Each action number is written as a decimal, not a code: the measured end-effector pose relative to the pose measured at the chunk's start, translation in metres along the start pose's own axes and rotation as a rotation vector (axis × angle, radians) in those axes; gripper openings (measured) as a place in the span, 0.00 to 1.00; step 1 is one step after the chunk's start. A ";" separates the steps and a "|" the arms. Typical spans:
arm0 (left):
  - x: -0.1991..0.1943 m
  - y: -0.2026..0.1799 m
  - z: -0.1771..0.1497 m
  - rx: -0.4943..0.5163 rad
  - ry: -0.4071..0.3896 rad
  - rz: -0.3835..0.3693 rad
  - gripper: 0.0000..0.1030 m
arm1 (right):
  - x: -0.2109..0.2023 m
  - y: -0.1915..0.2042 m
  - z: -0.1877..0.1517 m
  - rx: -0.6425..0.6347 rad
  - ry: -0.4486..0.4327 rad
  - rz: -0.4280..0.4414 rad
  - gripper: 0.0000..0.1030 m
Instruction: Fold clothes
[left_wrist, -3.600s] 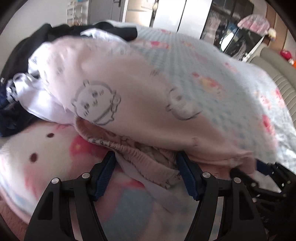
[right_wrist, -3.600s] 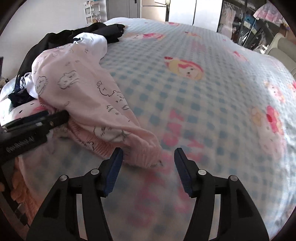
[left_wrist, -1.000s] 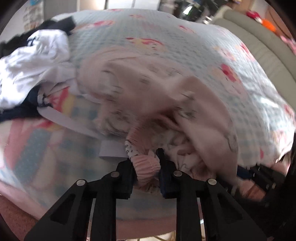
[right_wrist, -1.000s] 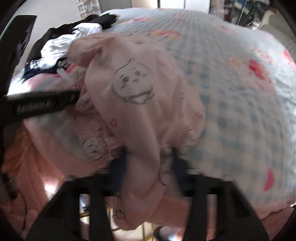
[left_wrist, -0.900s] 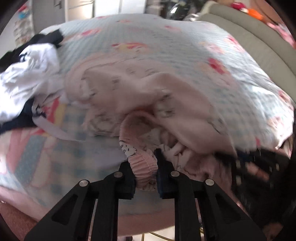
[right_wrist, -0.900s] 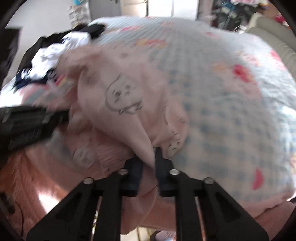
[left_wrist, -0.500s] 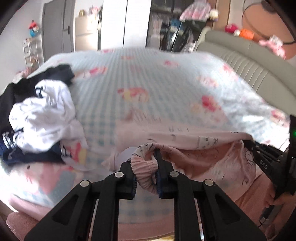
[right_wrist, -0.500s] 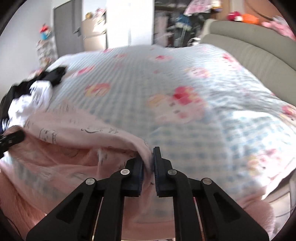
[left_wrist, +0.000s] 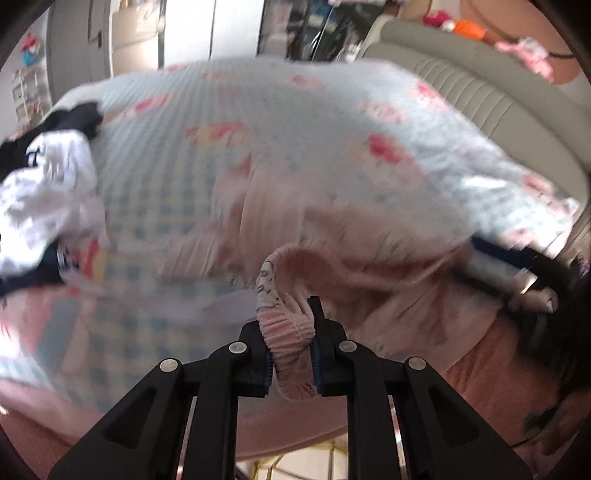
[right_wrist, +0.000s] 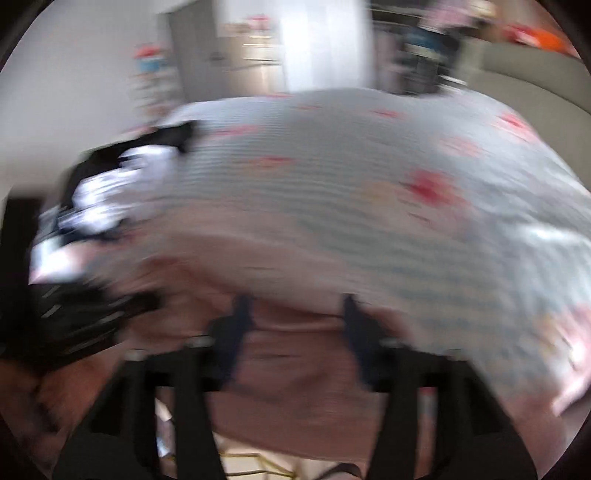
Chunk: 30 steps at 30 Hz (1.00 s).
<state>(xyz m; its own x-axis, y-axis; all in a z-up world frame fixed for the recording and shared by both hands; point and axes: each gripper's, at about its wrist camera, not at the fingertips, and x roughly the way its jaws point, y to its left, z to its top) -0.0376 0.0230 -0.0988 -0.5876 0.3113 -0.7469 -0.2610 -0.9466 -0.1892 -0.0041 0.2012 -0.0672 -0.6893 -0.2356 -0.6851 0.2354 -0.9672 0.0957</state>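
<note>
Pink pyjama trousers (left_wrist: 332, 236) with small cartoon prints lie spread across the near part of the bed. My left gripper (left_wrist: 291, 347) is shut on their gathered elastic waistband (left_wrist: 286, 328) at the bed's front edge. The right wrist view is heavily blurred. My right gripper (right_wrist: 295, 332) shows its fingers wide apart, with pink fabric (right_wrist: 295, 295) lying between and beyond them. The right gripper's body shows at the right of the left wrist view (left_wrist: 517, 269), beside the far end of the waistband.
The bed has a blue checked sheet (left_wrist: 295, 122) with pink cartoon figures. A heap of white and dark clothes (left_wrist: 40, 192) lies at the left, also in the right wrist view (right_wrist: 110, 188). A beige padded headboard (left_wrist: 480, 96) runs along the right.
The trousers were pulled off the heap and spread over the bed's near side. My right gripper, shut on the fabric half a second ago, now has its fingers apart. The left keeps its grip.
</note>
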 end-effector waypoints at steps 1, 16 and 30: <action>-0.007 -0.001 0.006 -0.001 -0.024 -0.023 0.16 | 0.006 0.007 0.000 -0.008 0.011 0.027 0.61; 0.013 -0.003 -0.010 0.037 0.068 0.096 0.16 | 0.069 -0.015 -0.025 0.037 0.167 -0.186 0.22; 0.050 -0.002 -0.016 0.037 0.187 0.046 0.60 | 0.052 -0.024 -0.030 0.137 0.127 -0.010 0.46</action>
<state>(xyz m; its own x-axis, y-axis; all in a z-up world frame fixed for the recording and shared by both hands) -0.0537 0.0393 -0.1460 -0.4474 0.2435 -0.8605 -0.2671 -0.9547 -0.1313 -0.0251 0.2148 -0.1272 -0.5971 -0.2202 -0.7713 0.1275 -0.9754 0.1798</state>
